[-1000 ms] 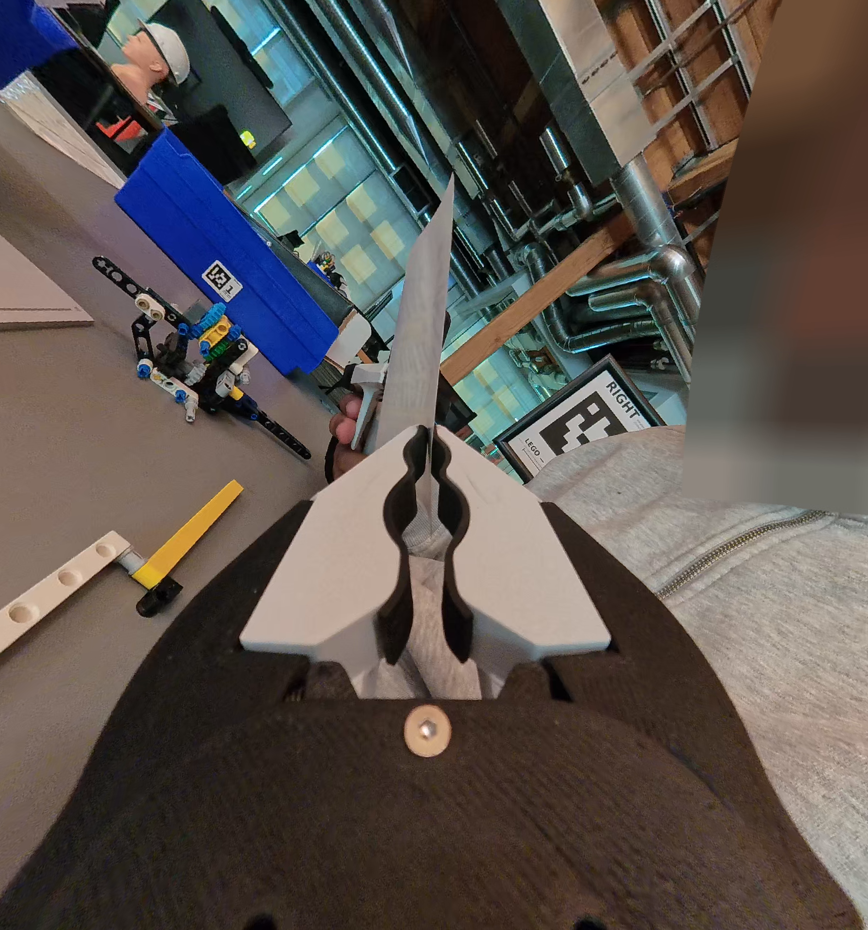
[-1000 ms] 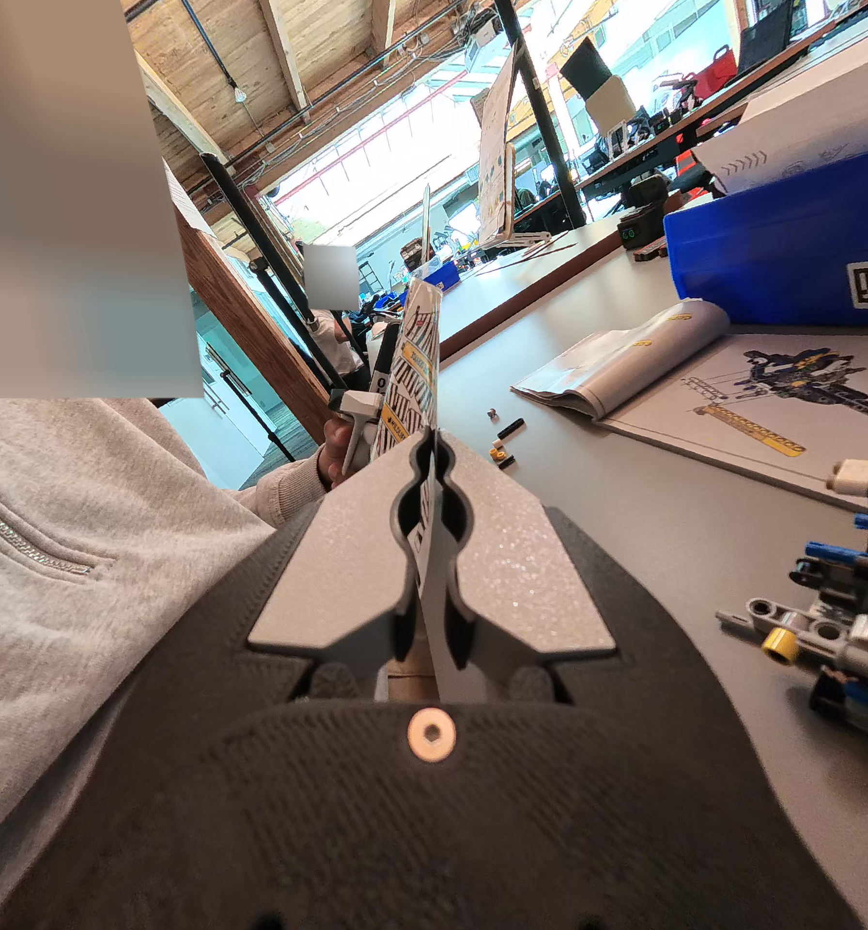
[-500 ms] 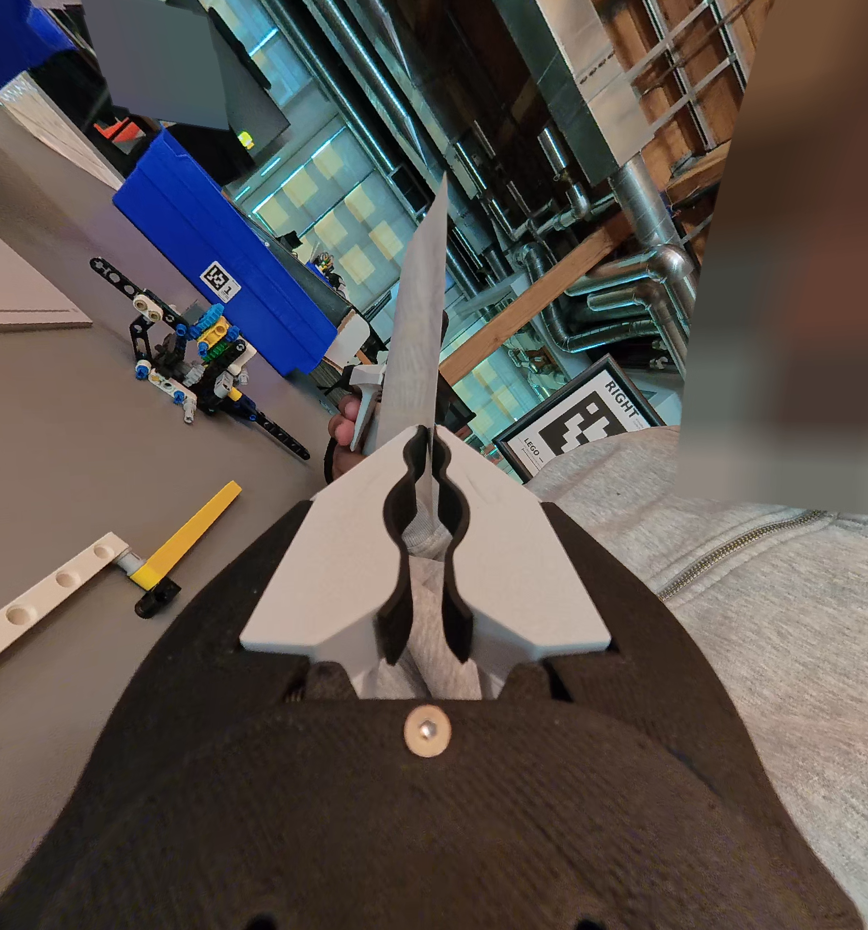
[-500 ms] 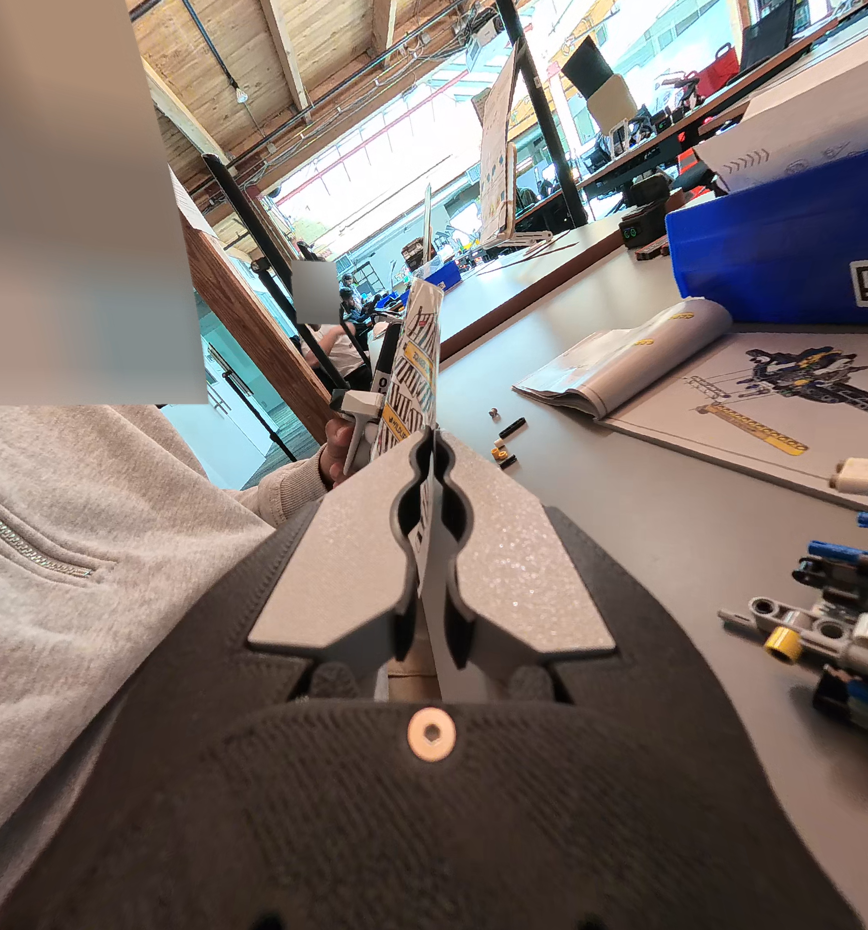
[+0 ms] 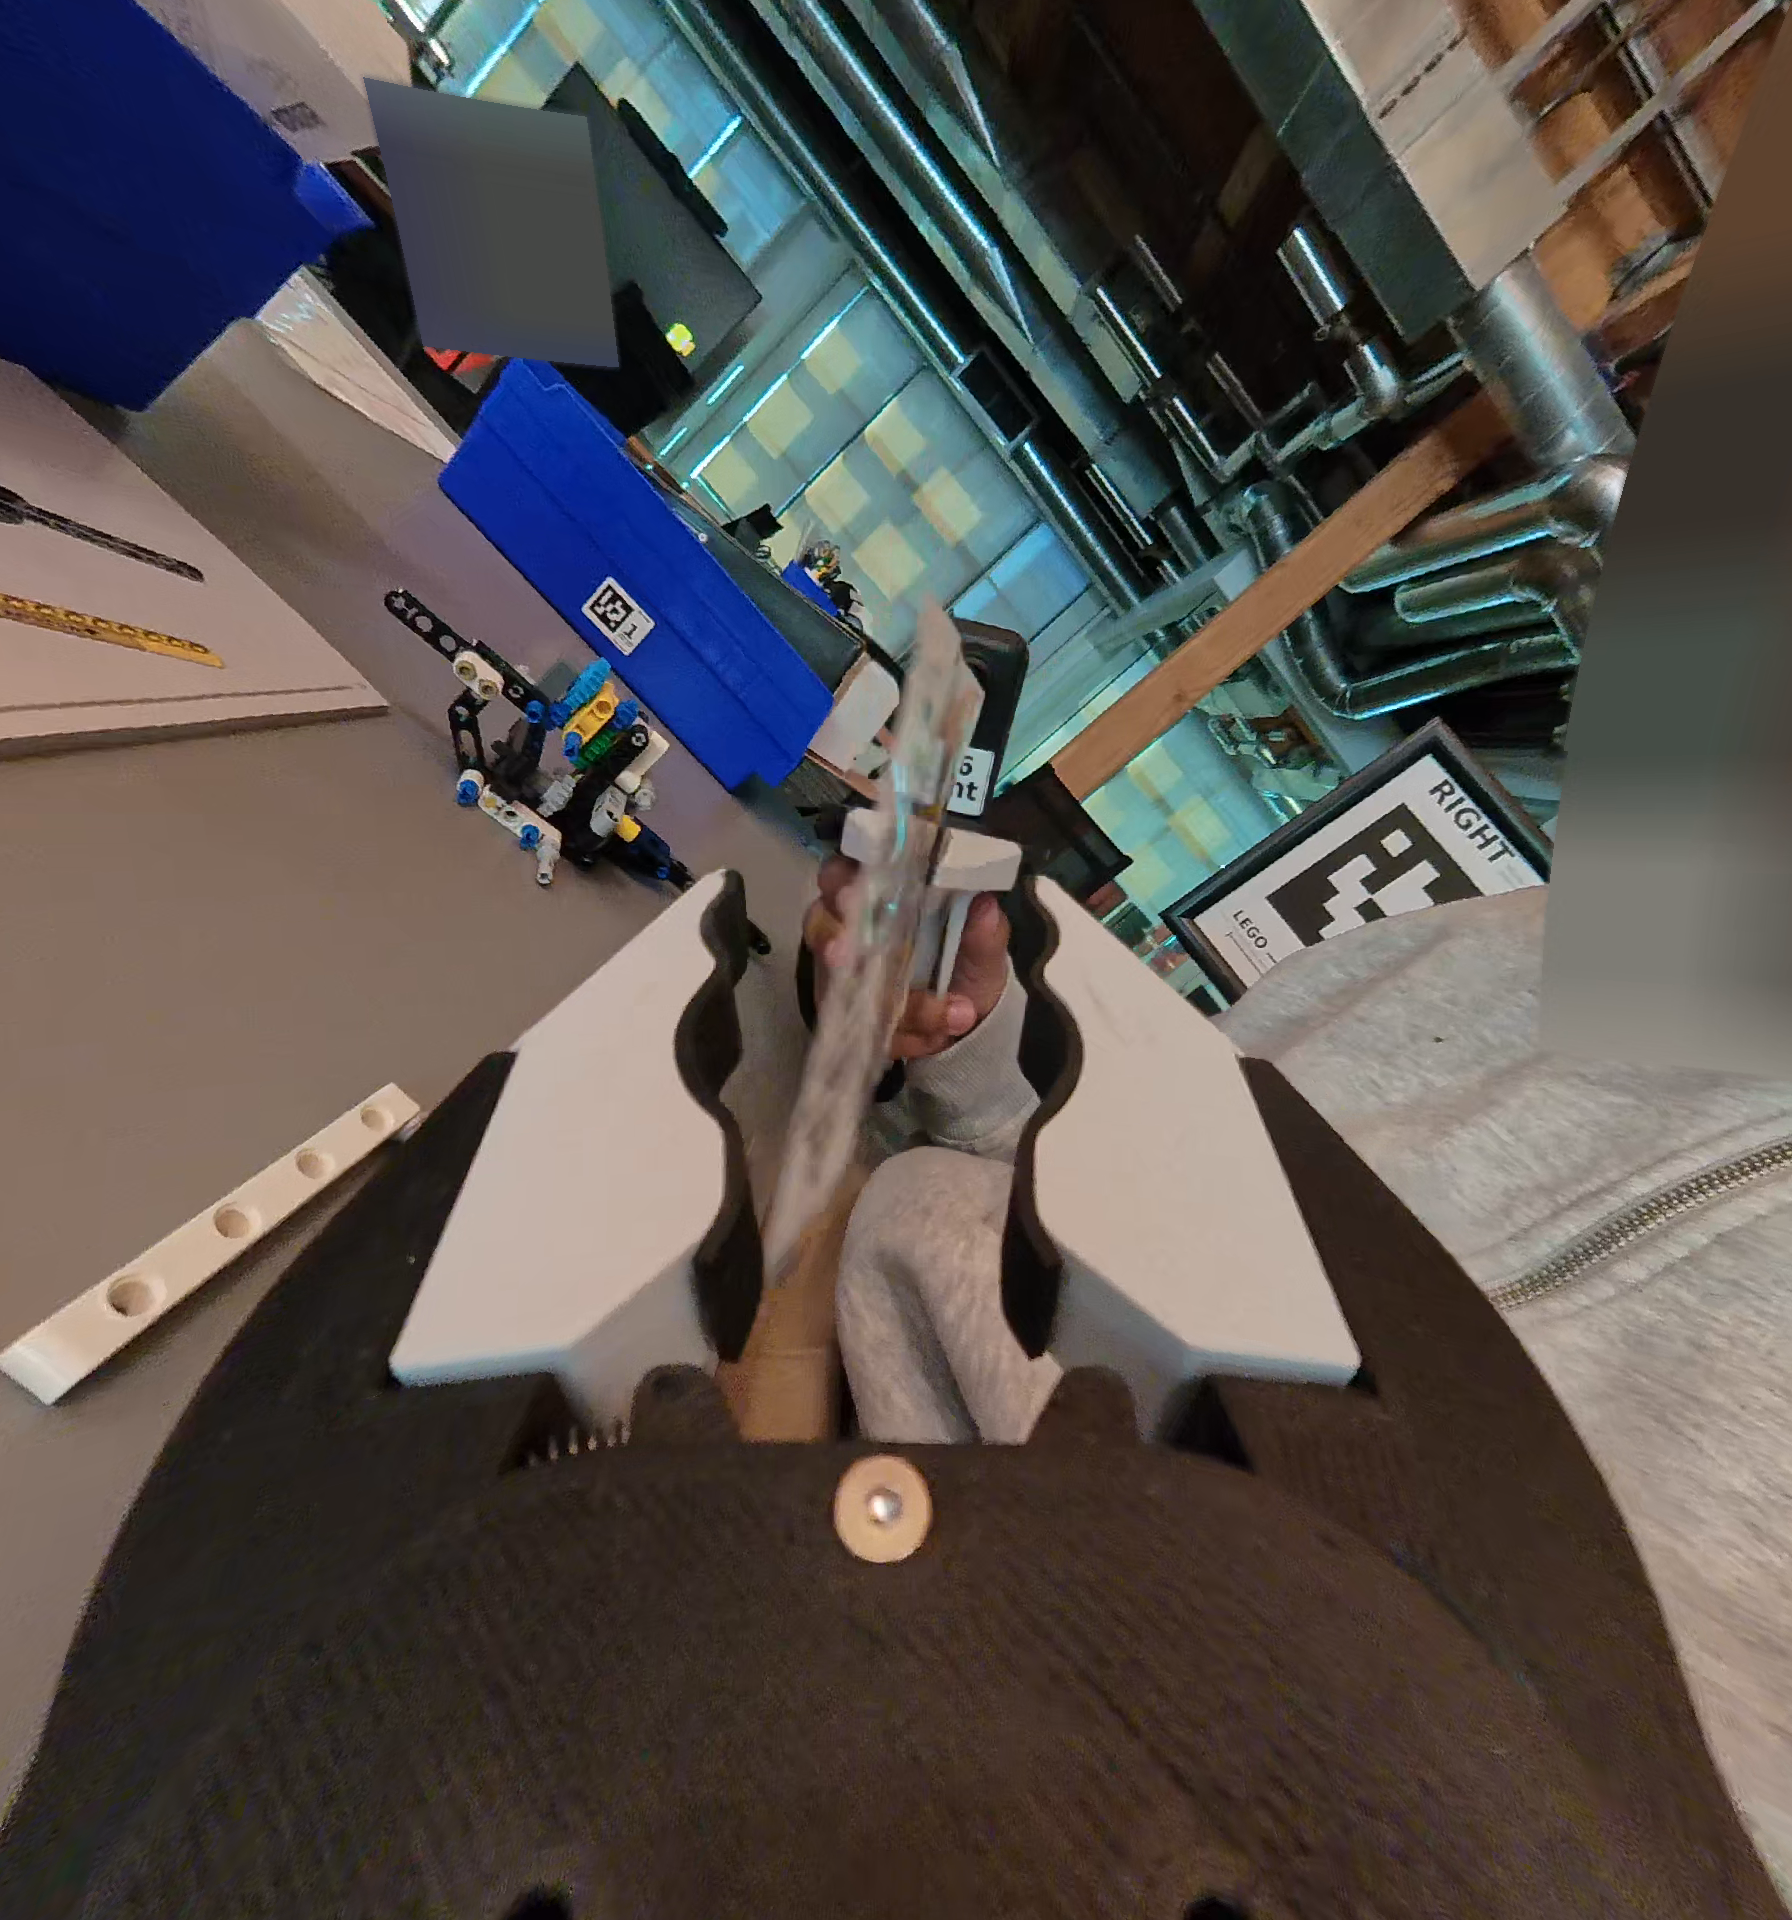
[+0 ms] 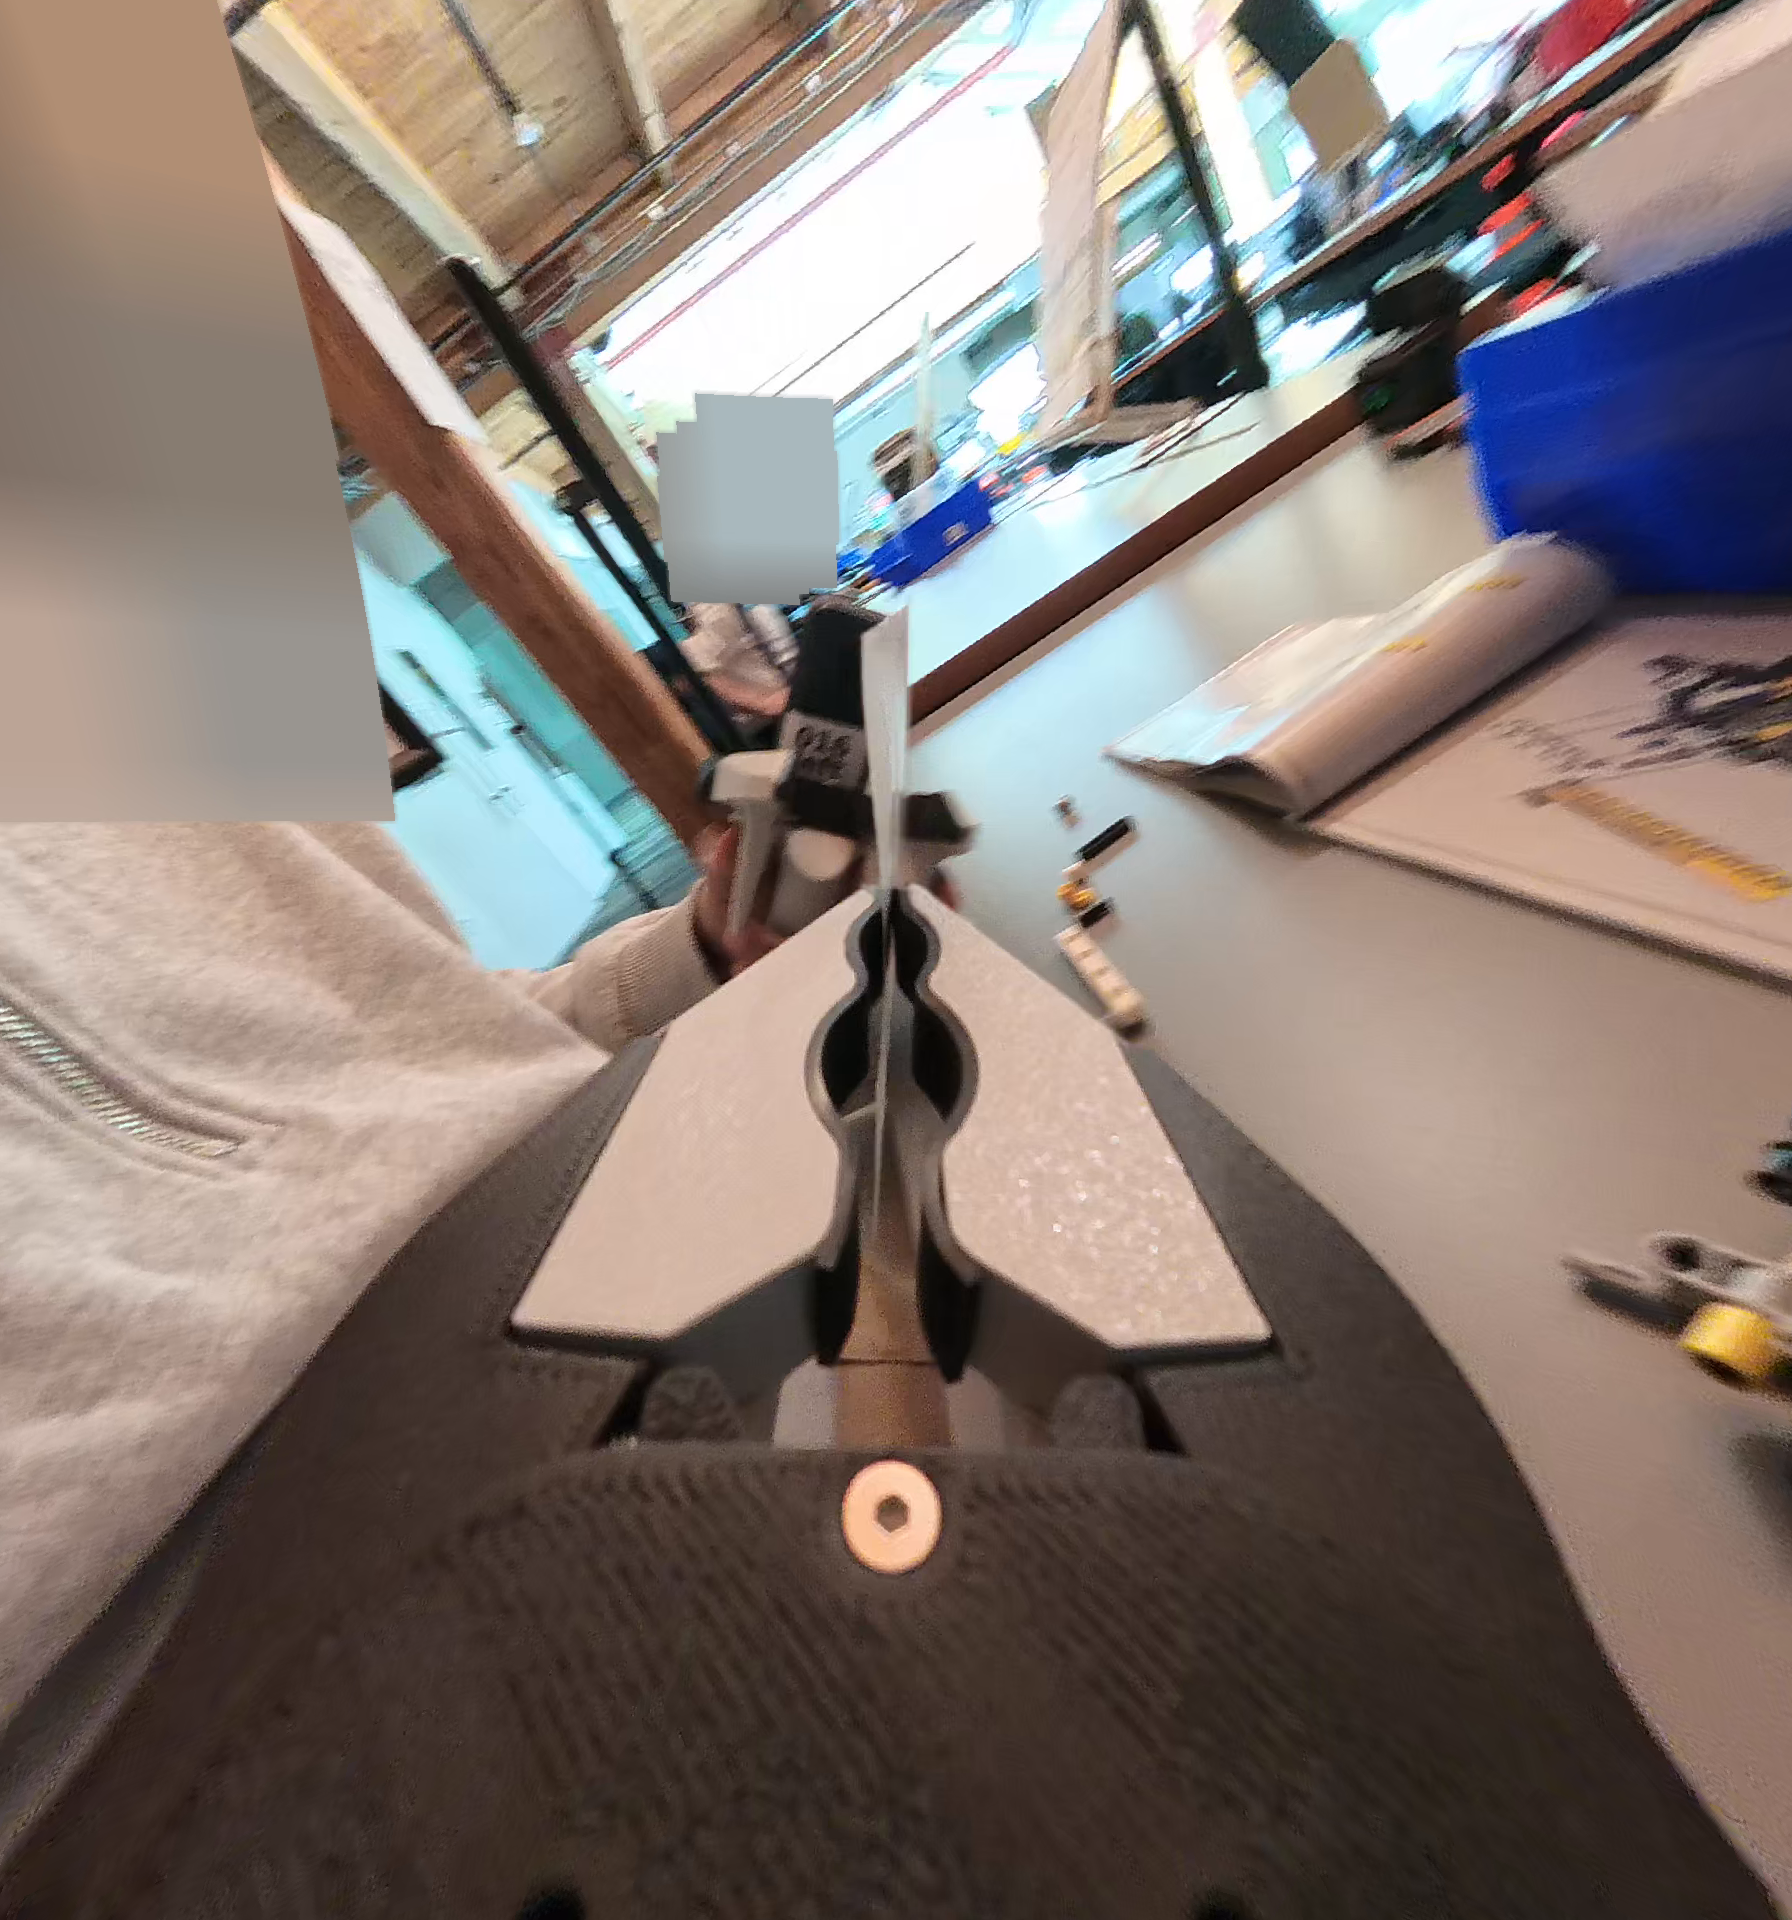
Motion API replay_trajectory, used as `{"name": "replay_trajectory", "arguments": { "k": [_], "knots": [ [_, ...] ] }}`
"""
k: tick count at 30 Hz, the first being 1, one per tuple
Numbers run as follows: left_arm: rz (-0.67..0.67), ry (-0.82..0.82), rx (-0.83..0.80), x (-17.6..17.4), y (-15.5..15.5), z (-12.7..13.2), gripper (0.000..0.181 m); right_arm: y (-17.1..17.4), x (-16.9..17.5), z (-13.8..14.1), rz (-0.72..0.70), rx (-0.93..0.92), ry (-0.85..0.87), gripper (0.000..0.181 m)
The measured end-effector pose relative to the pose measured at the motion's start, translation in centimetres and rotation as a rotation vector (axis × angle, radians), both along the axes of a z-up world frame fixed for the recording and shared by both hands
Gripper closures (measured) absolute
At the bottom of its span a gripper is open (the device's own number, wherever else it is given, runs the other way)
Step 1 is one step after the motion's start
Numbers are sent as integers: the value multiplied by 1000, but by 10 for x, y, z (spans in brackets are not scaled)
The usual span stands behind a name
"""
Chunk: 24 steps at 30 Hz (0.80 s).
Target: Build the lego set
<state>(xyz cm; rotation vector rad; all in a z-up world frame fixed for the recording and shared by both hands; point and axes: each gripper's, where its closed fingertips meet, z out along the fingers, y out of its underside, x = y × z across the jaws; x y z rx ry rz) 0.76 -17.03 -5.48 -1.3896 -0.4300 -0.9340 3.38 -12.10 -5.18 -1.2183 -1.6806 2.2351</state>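
Observation:
A thin sticker sheet (image 5: 871, 987) stands edge-on between my two grippers, above the table edge. My left gripper (image 5: 881, 904) is open, its jaws wide apart on either side of the sheet without touching it. My right gripper (image 6: 887, 906) is shut on the sheet (image 6: 887, 727), which sticks up past its tips. Each gripper shows farther off in the other's view: the right gripper (image 5: 959, 862) and the left gripper (image 6: 819, 821). The half-built lego model (image 5: 570, 769) lies on the grey table; it also shows blurred in the right wrist view (image 6: 1765, 1299).
A white holed beam (image 5: 217, 1236) lies near my left gripper. The open instruction booklet (image 6: 1494, 727) and blue bins (image 5: 643, 613) sit at the back. Small loose pieces (image 6: 1089, 873) lie by the table edge. A person's grey sweatshirt (image 5: 1494, 1247) is close behind the grippers.
My left gripper has opened and let go of the sticker sheet. The right gripper still holds it and has shifted, blurring its view.

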Motion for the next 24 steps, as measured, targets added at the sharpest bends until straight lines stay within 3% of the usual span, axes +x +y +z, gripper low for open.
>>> {"name": "replay_trajectory", "arguments": {
  "k": [1, 5, 12, 18, 24],
  "knots": [
    [-6, 6, -4, 2, 1, 0, 131, -4, 2, -1, 32, -16, -15, 181],
    [-59, 41, -15, 14, 3, -2, 136, -24, 11, -9, 154, -31, -79, 181],
    [-148, 99, -5, 32, 1, -3, 179, -33, 13, -13, 176, -12, -87, 181],
    [-149, 105, -8, 30, -1, -4, 181, -32, 14, -12, 177, -8, -76, 181],
    [-155, 87, -36, 29, 1, -9, 181, -26, 9, -11, 125, 2, -64, 167]
  ]
}}
